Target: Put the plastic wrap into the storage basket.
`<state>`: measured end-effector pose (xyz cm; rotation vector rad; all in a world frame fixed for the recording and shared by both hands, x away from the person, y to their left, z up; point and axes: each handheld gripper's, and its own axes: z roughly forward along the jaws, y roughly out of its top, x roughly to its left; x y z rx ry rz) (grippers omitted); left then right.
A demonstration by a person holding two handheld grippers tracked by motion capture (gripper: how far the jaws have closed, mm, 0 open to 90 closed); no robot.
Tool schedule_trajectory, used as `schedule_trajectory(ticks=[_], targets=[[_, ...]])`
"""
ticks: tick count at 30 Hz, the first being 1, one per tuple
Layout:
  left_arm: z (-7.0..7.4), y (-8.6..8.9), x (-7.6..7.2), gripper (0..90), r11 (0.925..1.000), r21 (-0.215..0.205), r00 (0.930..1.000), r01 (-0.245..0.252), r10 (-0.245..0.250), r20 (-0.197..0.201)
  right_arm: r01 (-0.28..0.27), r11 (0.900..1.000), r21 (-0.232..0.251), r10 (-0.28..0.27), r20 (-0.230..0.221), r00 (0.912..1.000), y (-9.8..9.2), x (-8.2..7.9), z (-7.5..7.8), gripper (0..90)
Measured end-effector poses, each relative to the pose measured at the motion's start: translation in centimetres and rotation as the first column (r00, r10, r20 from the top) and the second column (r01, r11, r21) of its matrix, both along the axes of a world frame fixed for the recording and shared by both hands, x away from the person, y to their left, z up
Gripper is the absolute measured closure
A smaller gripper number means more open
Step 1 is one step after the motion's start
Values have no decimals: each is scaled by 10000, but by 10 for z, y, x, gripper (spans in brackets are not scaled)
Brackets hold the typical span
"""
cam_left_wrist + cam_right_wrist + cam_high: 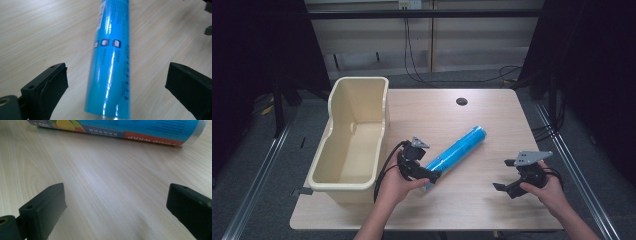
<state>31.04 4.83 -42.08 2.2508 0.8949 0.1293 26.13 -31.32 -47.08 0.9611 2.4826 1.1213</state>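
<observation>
Blue food-wrap roll lay diagonally at centre of high view on wooden tabletop, lower end toward bottom left. Left hand-held gripper sat at that lower end, jaws spread wide; in left gripper view roll ran up between jaws, clear gap either side, pads not touching. Right hand-held gripper at lower right, well apart from roll, jaws wide over bare wood. Cream plastic bin stood at left edge of tabletop.
</observation>
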Motion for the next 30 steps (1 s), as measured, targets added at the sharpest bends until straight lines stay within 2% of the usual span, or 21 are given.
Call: schedule_trajectory(ticks=[3,5,9,10,12,14,17,19,22,24,26,28,30], targets=[[-1,-2,3,36,10000,19,10000,21,-21,26,-96,9997,-205,97,61,9999,1,1,-1,19],[-3,-3,7,36,10000,81,9999,22,-21,-117,-180,9996,-214,179,-14,9998,1,3,-2,28],[-2,-3,11,36,9998,179,9998,17,-13,-223,-43,10000,-66,43,-4,10000,0,5,0,23],[-2,-3,12,36,9997,174,9997,-143,147,-219,-29,10000,-47,29,26,10000,0,5,0,21],[-1,-3,16,36,9997,33,9993,-232,233,-295,-68,10000,-53,68,-4,10000,-2,7,-1,23],[2,-3,18,36,9996,132,9992,-231,235,-311,-147,9999,-14,147,-14,9999,-3,8,-2,22],[3,-5,22,35,9994,39,9987,-343,344,-384,-197,9998,18,197,-4,9998,-4,8,-2,23],[5,-7,24,32,9996,131,9990,-269,274,-364,-144,9999,77,144,-18,9999,-4,10,-2,21],[6,-10,30,20,9998,38,9982,-217,219,-559,-258,9996,62,258,1,9997,-3,11,-2,22],[7,-15,36,17,9996,158,9968,-217,228,-761,-193,9998,27,193,61,9998,-4,11,-2,23],[7,-18,41,12,9998,189,9968,-63,78,-798,-201,9998,78,201,29,9998,-5,11,-2,24],[7,-22,44,14,9992,407,9973,-10,40,-729,-157,9998,76,157,18,9999,-5,11,-2,24],[7,-26,46,22,9992,402,9975,72,-43,-702,-94,9999,51,94,40,9999,-6,11,-2,23]])
